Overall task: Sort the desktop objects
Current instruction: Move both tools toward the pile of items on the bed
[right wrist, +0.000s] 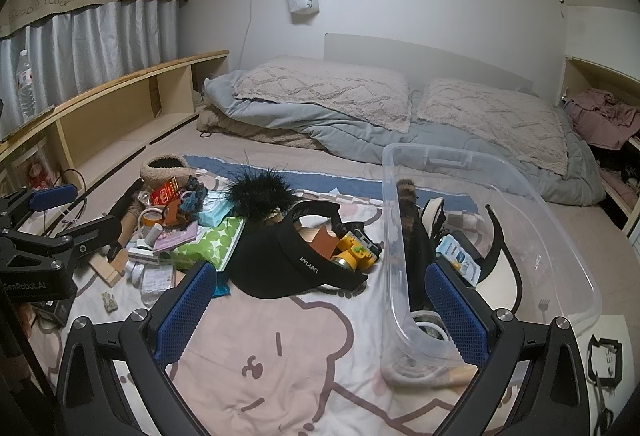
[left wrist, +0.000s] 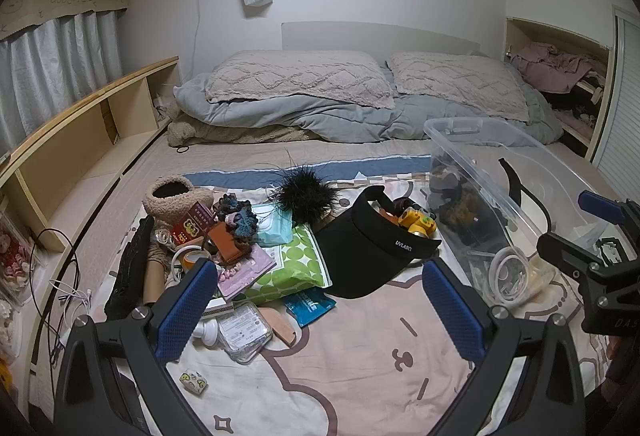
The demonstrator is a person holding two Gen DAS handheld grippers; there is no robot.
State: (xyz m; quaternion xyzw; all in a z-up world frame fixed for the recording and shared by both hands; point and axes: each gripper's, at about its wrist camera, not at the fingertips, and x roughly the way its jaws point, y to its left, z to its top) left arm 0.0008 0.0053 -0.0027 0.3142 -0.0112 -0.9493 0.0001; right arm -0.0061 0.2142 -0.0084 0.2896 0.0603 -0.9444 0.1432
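Note:
A heap of small items lies on the bedspread: a black visor cap (left wrist: 372,248) (right wrist: 296,260), a yellow toy (left wrist: 418,224) (right wrist: 356,252), a black feather puff (left wrist: 304,191) (right wrist: 260,191), a green dotted pack (left wrist: 296,264) (right wrist: 208,240), a fuzzy beige pouch (left wrist: 176,195) (right wrist: 166,167) and a red box (left wrist: 194,226). A clear plastic bin (left wrist: 516,191) (right wrist: 532,195) on the right holds several items. My left gripper (left wrist: 320,308) hovers open over the bedspread in front of the heap, nothing between its fingers. My right gripper (right wrist: 320,312) is open and empty, its right finger (right wrist: 456,316) in front of the bin's near wall.
Pillows (left wrist: 300,79) and a grey duvet (left wrist: 320,115) lie at the bed's head. A wooden shelf (left wrist: 80,115) runs along the left wall, with cables (left wrist: 60,276) beside it. A clear case (left wrist: 244,328) and small patterned box (left wrist: 194,382) lie near the left gripper.

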